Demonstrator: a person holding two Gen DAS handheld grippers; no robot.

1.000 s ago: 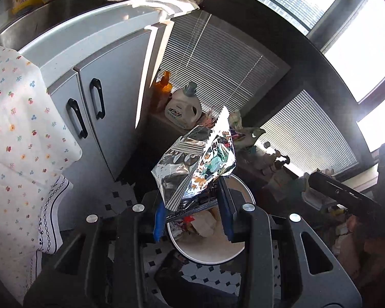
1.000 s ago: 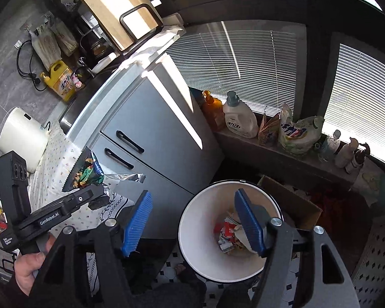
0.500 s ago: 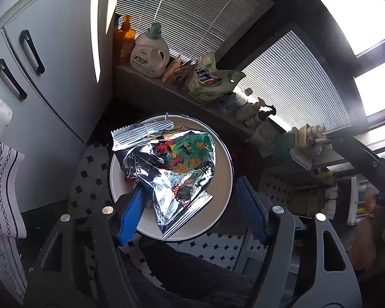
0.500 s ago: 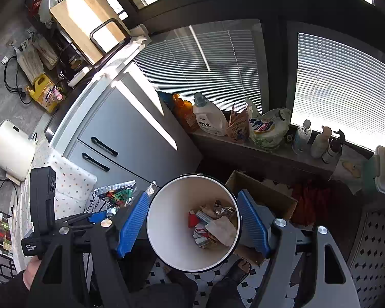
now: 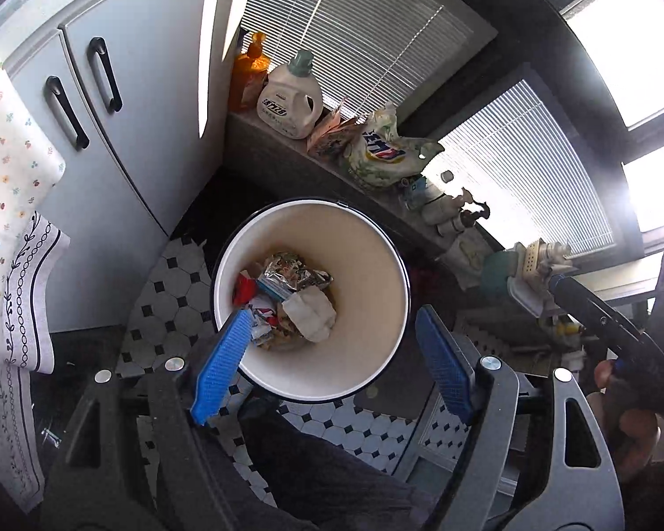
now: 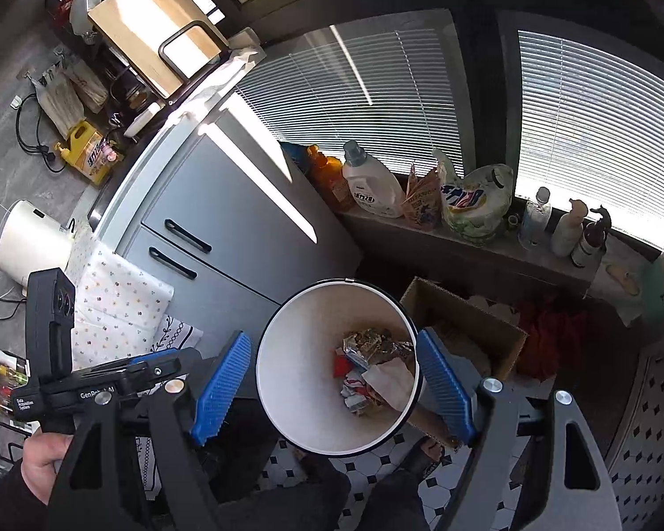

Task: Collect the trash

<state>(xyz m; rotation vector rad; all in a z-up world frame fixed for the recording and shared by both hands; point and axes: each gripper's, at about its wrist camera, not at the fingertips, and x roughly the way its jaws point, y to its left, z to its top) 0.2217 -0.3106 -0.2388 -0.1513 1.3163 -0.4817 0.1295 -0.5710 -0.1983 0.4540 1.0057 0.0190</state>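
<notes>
A white round trash bin (image 5: 376,265) stands on the tiled floor; it also shows in the right wrist view (image 6: 296,398). A silver foil snack bag (image 5: 290,272) lies inside it on other wrappers and a white tissue (image 5: 312,312); the bag shows in the right wrist view too (image 6: 367,345). My left gripper (image 5: 332,367) is open and empty above the bin's near rim. My right gripper (image 6: 332,389) is open and empty, also above the bin. The left gripper's body shows at the left of the right wrist view (image 6: 93,380).
Grey cabinet doors (image 5: 124,132) stand left of the bin. A floral cloth (image 5: 9,177) hangs at the far left. A ledge under the blinds holds a detergent bottle (image 5: 290,101) and bags. A cardboard box (image 6: 469,332) sits right of the bin.
My left gripper opened over the bin and the foil bag dropped from it into the bin. Both grippers have shifted slightly above the bin.
</notes>
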